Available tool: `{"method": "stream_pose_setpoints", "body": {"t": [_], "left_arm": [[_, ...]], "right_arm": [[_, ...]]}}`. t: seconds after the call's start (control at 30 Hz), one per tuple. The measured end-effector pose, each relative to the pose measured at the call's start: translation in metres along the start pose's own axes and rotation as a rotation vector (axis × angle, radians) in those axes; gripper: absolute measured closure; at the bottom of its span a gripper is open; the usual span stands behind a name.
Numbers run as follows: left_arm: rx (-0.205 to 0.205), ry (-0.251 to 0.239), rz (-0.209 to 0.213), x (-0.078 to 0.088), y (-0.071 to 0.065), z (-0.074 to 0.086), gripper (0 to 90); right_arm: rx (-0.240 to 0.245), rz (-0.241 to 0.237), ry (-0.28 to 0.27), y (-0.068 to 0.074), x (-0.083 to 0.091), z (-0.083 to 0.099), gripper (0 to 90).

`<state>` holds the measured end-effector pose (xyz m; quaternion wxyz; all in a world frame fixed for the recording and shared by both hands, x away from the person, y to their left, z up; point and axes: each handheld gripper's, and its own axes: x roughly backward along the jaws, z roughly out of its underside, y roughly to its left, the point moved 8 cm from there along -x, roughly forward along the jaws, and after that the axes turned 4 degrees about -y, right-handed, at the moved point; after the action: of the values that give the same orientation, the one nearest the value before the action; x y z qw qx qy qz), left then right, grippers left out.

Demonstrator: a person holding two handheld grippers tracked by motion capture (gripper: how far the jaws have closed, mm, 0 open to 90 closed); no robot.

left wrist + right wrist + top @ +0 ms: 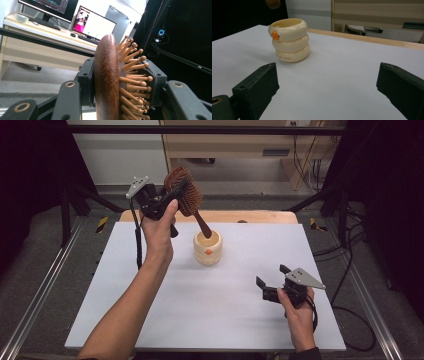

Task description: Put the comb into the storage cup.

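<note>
My right hand-held gripper (272, 279) rests low on the worktop (200, 320), jaws spread wide with nothing between them. Beyond it, well apart, stands the cup (289, 40). My left hand-held gripper (167, 195) is raised above the worktop, clenched on the head of the brush (110, 82); the brush handle slants down from it to the cup's mouth.

black tool (274, 282), grey 3-cornered plate (303, 278), cable (137, 240)
</note>
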<state>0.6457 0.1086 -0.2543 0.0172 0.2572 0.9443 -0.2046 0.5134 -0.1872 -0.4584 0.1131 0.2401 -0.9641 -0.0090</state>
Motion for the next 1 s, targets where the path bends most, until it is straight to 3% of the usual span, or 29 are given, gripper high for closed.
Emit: {"method": "stream_pose_setpoints", "body": {"t": [1.0], "left_arm": [[-0.016,-0.008,-0.004,-0.0106,-0.0035,0.0054,51.2]], "right_arm": [[-0.001,-0.001,-0.008,-0.0010,0.0011,-0.0010,4.3]]}}
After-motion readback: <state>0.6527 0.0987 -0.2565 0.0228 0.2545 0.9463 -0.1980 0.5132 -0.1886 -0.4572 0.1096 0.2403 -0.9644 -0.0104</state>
